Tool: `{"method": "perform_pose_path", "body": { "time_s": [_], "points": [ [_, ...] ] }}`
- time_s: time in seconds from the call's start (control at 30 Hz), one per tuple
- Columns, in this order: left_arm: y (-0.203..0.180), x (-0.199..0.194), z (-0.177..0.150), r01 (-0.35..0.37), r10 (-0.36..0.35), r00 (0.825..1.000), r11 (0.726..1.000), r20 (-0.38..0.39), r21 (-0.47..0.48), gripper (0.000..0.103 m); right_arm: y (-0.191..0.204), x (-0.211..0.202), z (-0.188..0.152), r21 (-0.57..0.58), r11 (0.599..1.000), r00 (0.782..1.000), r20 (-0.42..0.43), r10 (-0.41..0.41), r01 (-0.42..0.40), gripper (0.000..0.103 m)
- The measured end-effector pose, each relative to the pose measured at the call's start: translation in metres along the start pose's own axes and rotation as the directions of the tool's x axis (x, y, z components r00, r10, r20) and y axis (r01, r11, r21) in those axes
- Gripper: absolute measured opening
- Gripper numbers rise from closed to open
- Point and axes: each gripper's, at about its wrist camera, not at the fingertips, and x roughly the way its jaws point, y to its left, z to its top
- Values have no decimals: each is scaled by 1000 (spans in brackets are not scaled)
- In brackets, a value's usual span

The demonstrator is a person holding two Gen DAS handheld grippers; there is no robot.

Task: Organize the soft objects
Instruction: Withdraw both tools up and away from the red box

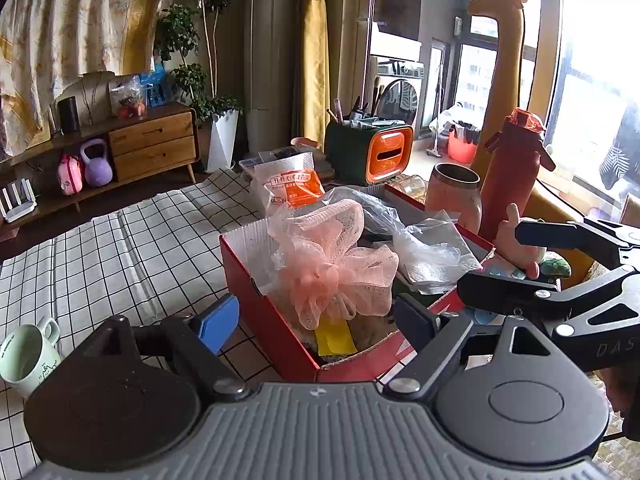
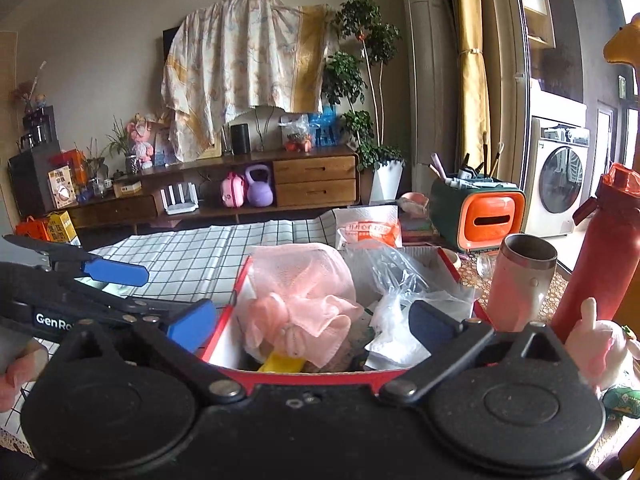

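**Both grippers wide over the red box, pink mesh puff inside**

Left gripper (image 1: 316, 320) & right gripper (image 2: 312, 322) both hang just short of the near end of the red cardboard box (image 1: 256, 300), each tilted down toward it, jaws spread wide w/ nothing between the pads. My read: that's a release pose – the stuff is in, neither tool grips anything.

The pink mesh bath puff (image 1: 332, 256) sits at the near end of the box, piled on top of other contents so it rises above the rim. In the left wrist view it lies ahead of the fingers, roughly centred in the gap, apart from both pads; the right wrist view shows much the same. A yellow item (image 1: 334, 338) pokes out under it, by the near wall. Crumpled clear plastic bags (image 1: 432, 248) fill the box's right side, likely loose-dropped, not folded.

The box works as the catch-all for soft things, so hard items stay outside – steel-rimmed cup (image 1: 454, 196) & red bottle (image 1: 512, 172) stand on the table to its right, green mug (image 1: 26, 354) off to the left on the checked cloth (image 1: 100, 248). A small pink plush toy (image 2: 600, 344) lies right of the box, still outside – prob. next to go in.
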Motion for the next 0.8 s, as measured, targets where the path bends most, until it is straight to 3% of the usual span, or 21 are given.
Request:
{"method": "perform_pose_path", "body": {
  "time_s": [0.2, 0.33, 0.5, 0.8],
  "points": [
    [3, -26, -13, -6, 6, 999, 1000, 48, -16, 88, 10, -16, -8, 15, 1000, 1000, 29, 11, -11, 103],
    [7, -41, -21, -8, 12, 997, 999, 80, -52, 100, 20, -26, -12, 6, 1000, 999, 51, -8, 8, 103],
    [14, -59, -29, -2, 16, 994, 991, 106, -135, 101, 25, -38, -16, 49, 999, 997, 69, -27, 24, 103],
    [6, -78, -40, -25, 42, 991, 991, 129, -132, 103, 33, -54, -21, 91, 995, 994, 91, -59, 51, 103]
  ]
}}
